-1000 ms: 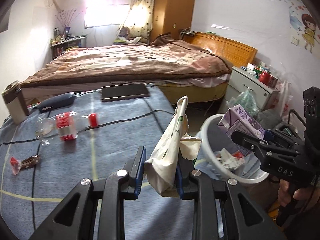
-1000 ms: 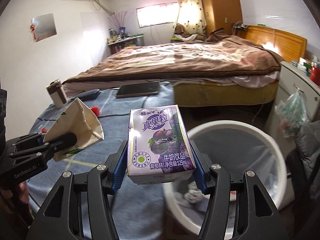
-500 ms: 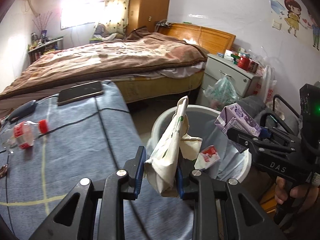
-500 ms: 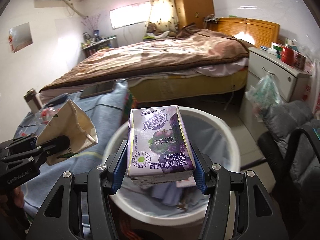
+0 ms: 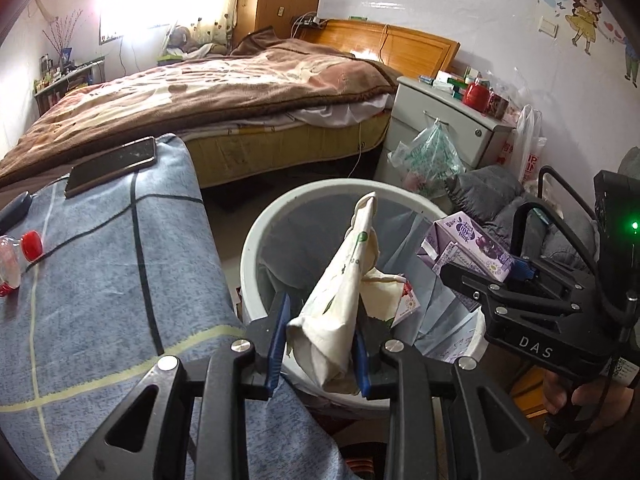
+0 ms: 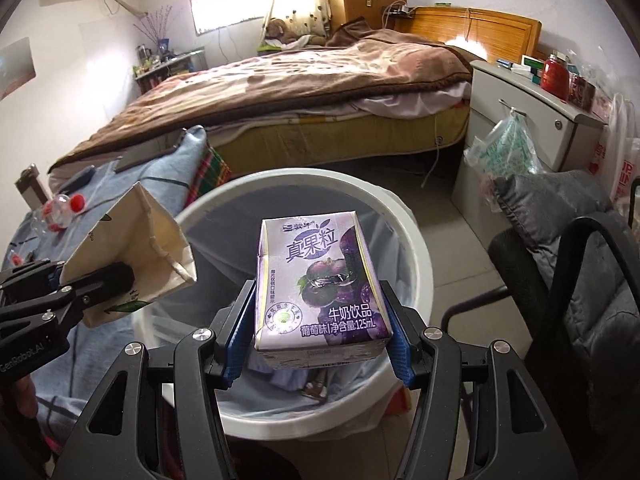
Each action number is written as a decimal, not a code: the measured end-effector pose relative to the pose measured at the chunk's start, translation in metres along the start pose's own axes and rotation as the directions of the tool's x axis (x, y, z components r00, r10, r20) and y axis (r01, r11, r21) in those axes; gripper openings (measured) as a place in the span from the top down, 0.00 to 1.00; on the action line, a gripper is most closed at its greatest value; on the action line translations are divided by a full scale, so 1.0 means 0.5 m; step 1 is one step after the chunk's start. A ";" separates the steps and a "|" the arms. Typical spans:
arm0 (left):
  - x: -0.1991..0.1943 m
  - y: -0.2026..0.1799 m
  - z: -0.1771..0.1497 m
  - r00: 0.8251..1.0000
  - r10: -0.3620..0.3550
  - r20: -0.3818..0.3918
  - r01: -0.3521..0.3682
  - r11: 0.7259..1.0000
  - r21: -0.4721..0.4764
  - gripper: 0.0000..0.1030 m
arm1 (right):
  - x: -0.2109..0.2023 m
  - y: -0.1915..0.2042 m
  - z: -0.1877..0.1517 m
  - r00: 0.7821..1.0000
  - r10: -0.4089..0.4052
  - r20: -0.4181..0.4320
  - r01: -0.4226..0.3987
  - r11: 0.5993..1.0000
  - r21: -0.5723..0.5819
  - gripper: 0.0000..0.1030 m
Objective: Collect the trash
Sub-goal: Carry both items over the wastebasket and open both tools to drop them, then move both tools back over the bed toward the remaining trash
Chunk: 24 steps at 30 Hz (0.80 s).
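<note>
Trash held above the round white bin [image 6: 404, 216].
The left gripper [image 5: 320, 344] is clamped on a crumpled paper bag [image 5: 340, 300]; at 3 o'clock, the right gripper [image 6: 316, 336] is clamped on a glossy purple milk carton [image 6: 320, 288].

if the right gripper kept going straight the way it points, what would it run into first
Probably the trash bin: the right gripper, shut on the purple milk carton, points over the bin's open mouth toward its far wall. Depth is unclear, so it might pass above the rim.
</note>
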<state>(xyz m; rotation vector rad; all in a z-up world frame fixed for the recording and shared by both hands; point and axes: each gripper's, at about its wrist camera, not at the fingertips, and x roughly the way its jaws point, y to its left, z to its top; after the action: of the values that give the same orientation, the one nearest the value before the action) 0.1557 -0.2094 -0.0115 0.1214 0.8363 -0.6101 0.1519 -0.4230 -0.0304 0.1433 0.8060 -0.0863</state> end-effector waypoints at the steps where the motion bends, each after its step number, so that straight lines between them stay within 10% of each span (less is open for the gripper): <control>1: 0.001 -0.002 -0.001 1.000 -0.003 0.000 0.003 1.000 0.005 0.70 | 0.001 -0.001 -0.001 1.000 0.000 -0.002 0.000 1.000 0.000 0.43; 14: -0.016 0.012 0.000 0.999 0.018 0.028 -0.017 1.000 -0.018 0.44 | -0.004 0.001 -0.004 1.000 -0.024 0.004 0.024 1.000 0.006 0.42; 24: -0.056 0.049 -0.012 0.998 0.029 0.059 -0.027 0.998 -0.049 0.43 | -0.023 0.025 0.001 0.999 -0.013 0.044 0.013 1.000 0.010 0.42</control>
<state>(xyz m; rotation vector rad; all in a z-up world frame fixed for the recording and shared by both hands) 0.1510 -0.1746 0.0015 0.0708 0.7898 -0.5644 0.1458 -0.4105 -0.0207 0.1450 0.7626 -0.1057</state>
